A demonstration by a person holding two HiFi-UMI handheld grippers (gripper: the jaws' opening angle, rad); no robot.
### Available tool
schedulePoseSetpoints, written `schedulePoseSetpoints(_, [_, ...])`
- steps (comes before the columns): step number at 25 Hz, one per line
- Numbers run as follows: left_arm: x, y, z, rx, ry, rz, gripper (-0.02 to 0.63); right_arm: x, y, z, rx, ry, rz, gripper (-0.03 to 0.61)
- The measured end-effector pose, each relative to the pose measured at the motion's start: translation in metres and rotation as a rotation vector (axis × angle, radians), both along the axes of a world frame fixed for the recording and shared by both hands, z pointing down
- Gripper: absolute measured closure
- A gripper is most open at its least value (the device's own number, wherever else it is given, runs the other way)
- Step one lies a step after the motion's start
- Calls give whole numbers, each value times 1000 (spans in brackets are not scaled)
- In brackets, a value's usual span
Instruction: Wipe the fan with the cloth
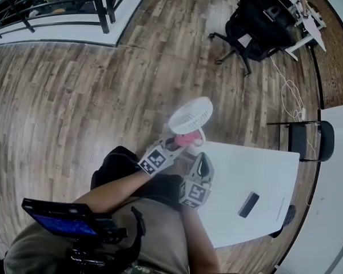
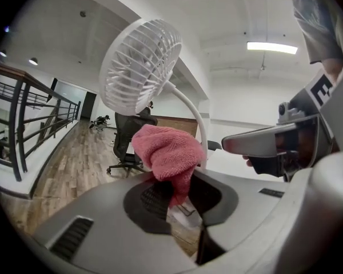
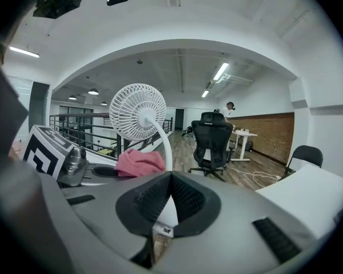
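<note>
- The left hand-held gripper (image 2: 182, 194) has its jaws pinched on a pink cloth (image 2: 167, 153); most of the cloth bunches up above the pads and a narrow fold hangs down between them
- The right hand-held gripper (image 3: 170, 194) has its jaws fully together on a white part low down, which looks like the foot of the fan's stem, though the pads cover most of it
- The fan (image 1: 190, 115) is small and white, with a round grille head on a thin curved stem; it is held up in the air past the near left corner of the counter (image 1: 257, 170), its head tilted and over the wooden floor (image 1: 74, 96)
- The cloth sits just under the fan's head and against the stem; from the left gripper view it overlaps the stem, and whether it touches the grille I cannot tell
- In the head view the two hand-held grippers are close together, the left one reaching in from the left to the cloth, the right one just below the fan and over the counter's edge
- A small flat black object (image 1: 248, 204) lies on the white counter, well apart from the fan
- A black folding chair (image 1: 308, 140) stands at the counter's far side, a black office chair (image 1: 257, 21) stands further off by a desk, and a dark railing (image 1: 46, 4) runs along the top left
</note>
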State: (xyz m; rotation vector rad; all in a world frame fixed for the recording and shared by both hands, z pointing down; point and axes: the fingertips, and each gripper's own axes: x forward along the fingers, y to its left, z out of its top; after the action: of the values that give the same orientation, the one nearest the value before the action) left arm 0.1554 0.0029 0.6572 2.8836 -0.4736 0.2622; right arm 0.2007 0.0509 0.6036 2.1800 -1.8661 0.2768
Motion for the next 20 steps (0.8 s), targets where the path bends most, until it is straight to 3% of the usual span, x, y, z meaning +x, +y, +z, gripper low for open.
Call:
schedulePoseSetpoints(7, [-2, 3, -6, -5, 7, 4, 555, 2, -3, 5, -33, -38, 18, 580])
schedulePoseSetpoints(18, [-15, 5, -18, 6, 26, -4, 555, -32, -12, -24, 82, -77, -91, 577])
schedulePoseSetpoints(20, [-13, 6, -22, 6, 33, -12, 555, -45, -15, -34, 95, -60, -153, 475])
